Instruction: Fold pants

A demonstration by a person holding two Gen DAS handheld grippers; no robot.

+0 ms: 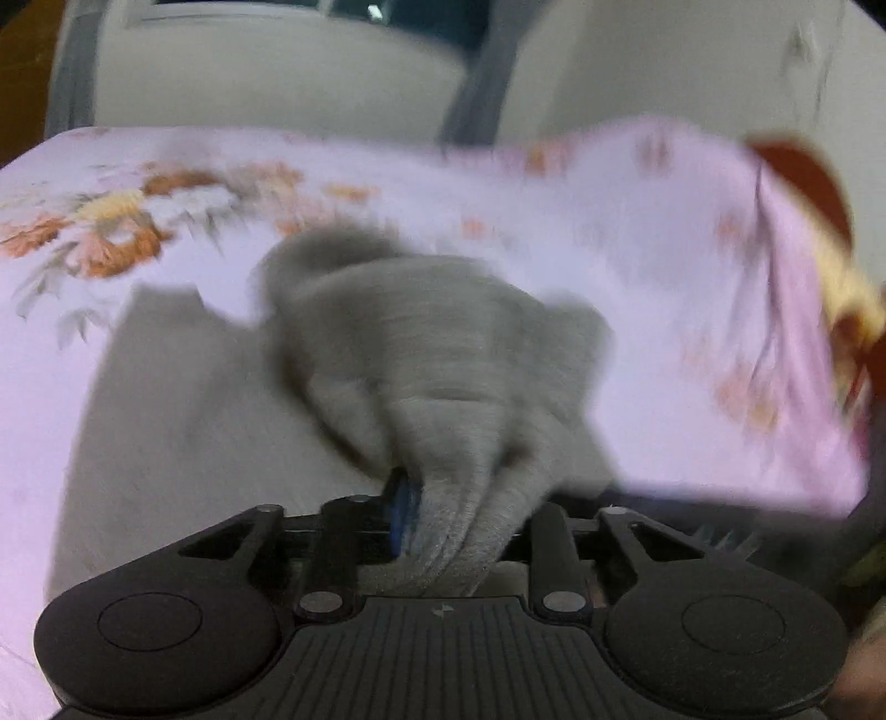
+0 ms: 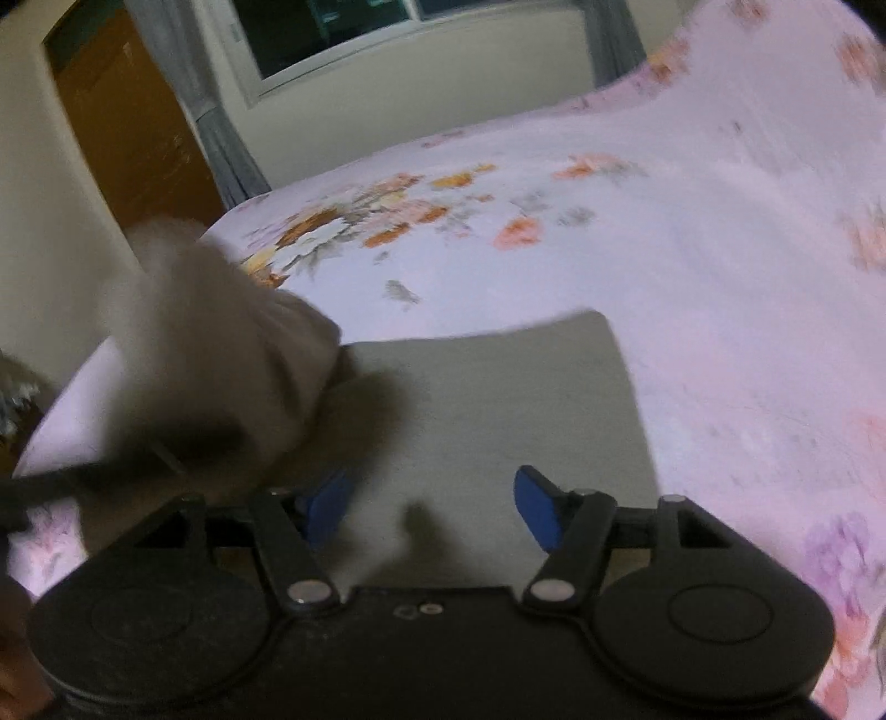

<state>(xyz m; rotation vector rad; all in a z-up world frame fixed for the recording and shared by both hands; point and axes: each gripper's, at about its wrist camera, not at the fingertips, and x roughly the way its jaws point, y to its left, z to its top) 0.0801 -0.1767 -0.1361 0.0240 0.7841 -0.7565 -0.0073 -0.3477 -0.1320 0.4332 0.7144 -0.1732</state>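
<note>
1. The bed [image 2: 720, 332], under a floral sheet, stretches ahead of both grippers.
2. The grey pants [image 2: 498, 399] lie flat beneath the right gripper [image 2: 434, 512], whose fingers are spread and empty.
3. The left gripper [image 1: 443, 515] pinches a lifted bunch of pants, probably the waistband; blur obscures it.

- Setting: a bedroom in a home.
- Bed [image 2: 692, 288]: broad, soft surface filling most of both views, covered by a pale pink sheet [image 1: 637, 310] printed with orange and white flowers.
- Window [image 2: 332, 39]: white-framed, dark panes, set in a cream wall [image 2: 421, 105] behind the bed.
- Curtain [image 2: 227, 149]: grey, hanging beside the window.
- Door [image 2: 127, 133]: brown wood, at the left of the right wrist view.
</note>
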